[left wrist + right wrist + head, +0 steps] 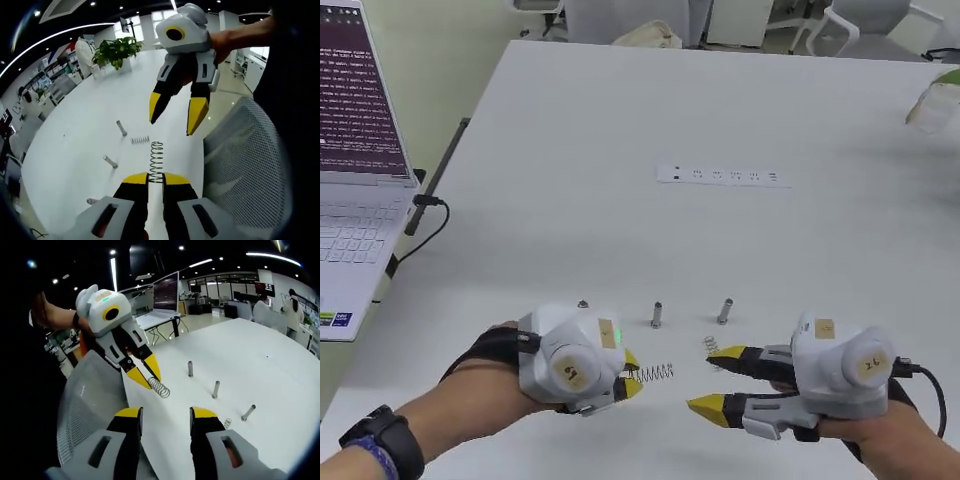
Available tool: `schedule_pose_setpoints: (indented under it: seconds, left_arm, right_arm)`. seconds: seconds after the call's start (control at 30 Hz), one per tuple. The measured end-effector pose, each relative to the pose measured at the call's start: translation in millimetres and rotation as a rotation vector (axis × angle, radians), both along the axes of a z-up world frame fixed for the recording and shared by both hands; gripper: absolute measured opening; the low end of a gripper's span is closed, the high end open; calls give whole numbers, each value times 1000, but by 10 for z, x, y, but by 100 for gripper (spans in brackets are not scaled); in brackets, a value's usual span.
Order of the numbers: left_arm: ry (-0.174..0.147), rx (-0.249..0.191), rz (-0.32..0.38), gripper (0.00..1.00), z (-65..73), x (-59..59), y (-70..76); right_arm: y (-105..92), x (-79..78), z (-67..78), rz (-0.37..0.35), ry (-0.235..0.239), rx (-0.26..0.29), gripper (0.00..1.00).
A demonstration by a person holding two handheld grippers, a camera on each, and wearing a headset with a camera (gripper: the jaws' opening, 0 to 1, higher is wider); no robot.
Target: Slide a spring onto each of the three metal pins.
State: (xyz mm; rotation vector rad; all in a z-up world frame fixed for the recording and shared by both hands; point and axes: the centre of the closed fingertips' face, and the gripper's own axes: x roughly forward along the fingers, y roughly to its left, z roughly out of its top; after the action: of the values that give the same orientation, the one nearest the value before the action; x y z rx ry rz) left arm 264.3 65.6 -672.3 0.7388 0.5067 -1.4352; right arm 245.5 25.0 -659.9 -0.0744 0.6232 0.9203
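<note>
Spring [653, 373] and pin have to meet end-on for this step. The spring hangs roughly level above the desk [620, 180], pinched at one end by the left hand-held gripper [156, 178]. Its jaws are closed on the last coils, so most of the length sticks out free toward the right. Just beyond stand three upright pins in a row: the left pin [583, 303], middle pin [657, 315] and right pin [724, 311], all bare as far as I can tell. A second spring [711, 345] lies flat on the desk just near of the right pin. The right hand-held gripper [708, 380] faces the held spring with its jaws spread and nothing between them. I judge the free end should be tipped to point down and its bore centred over a pin's top. The empty hand-held gripper could lightly steady the wobbling end. Lower straight, and release only once several coils surround the pin. Whether the pins are fixed I cannot tell, so avoid sideways knocks.
</note>
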Motion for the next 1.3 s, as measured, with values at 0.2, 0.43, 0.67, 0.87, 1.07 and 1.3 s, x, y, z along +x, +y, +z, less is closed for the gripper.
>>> schedule_pose_setpoints:
  seconds: [0.2,0.43,0.67,0.87,1.07,1.3]
  left_arm:
    - [-10,5,-34,2,15,-84,-39]
    - [-17,3,-60,2,53,-129,-77]
    - [-23,5,-79,2,69,-133,-94]
    - [-31,21,-95,2,38,-142,-79]
    - [-36,32,-110,2,-12,-171,-90]
    - [-26,29,-112,2,-62,-213,-114]
  right_arm:
    - [101,16,22,42,-13,12,31]
    - [208,-4,7,91,-18,13,25]
    - [262,-15,8,119,-28,15,16]
    - [278,-32,52,136,-26,36,9]
    - [294,-61,49,155,-15,31,8]
    - [305,-90,37,207,-16,-38,8]
